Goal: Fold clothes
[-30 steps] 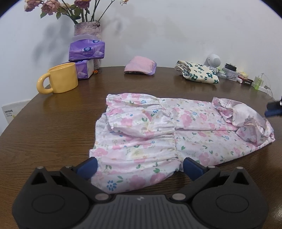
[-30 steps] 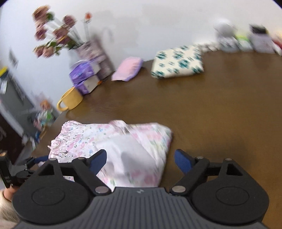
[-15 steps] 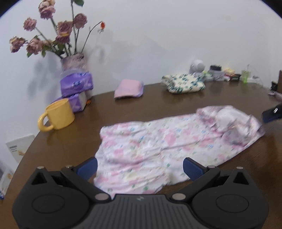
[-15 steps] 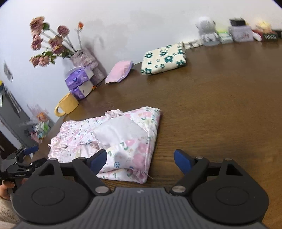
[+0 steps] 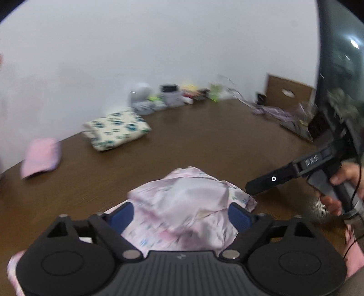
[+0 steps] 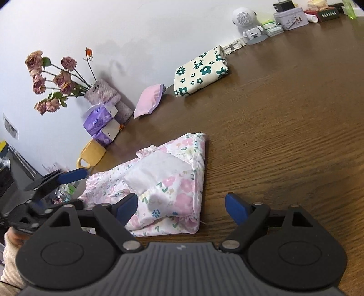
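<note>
A pink floral garment lies partly folded on the brown table, its white lining turned up on top. My right gripper is open just above the garment's near corner, its left finger over the cloth. In the left wrist view, which is blurred, the garment bulges between the wide-open fingers of my left gripper. The right gripper shows there at the right, held by a hand, its tip near the garment's edge. The left gripper also appears at the right wrist view's left edge.
A folded cream cloth with green flowers and a folded pink cloth lie along the wall. A vase of dried roses, purple tissue packs and a yellow mug stand at the left. Small items line the back.
My left gripper has swung right and come in close over the garment's end, blurring its view. The right gripper has dropped nearer the garment's corner. Both stay open.
</note>
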